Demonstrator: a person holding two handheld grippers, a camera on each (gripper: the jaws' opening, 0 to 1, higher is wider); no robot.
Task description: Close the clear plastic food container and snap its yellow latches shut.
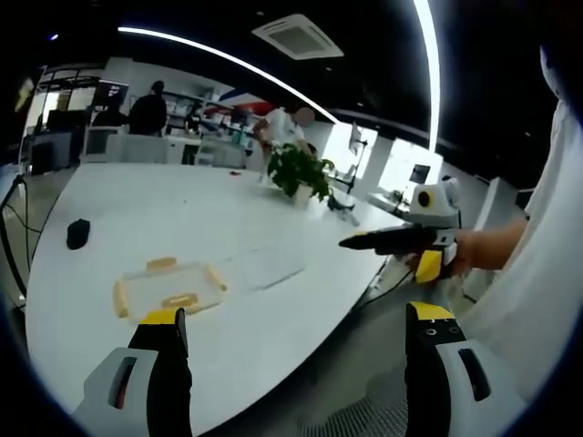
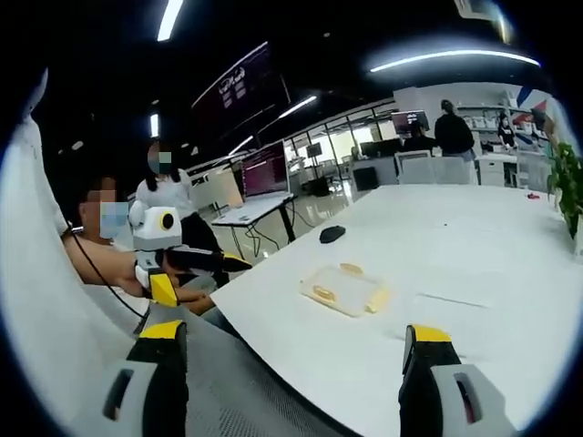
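Now both tongs [image 1: 296, 328] [image 2: 291, 341] hang spread, well short of the container [image 1: 168, 289].

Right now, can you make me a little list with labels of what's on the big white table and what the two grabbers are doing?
container: clear plastic food container with yellow latches, on the table, untouched
table: large white table
dark item: small black object, left of container in the left gripper view
plant: green potted plant, far side
left gripper: open, short of the table
right gripper: open, off table edge
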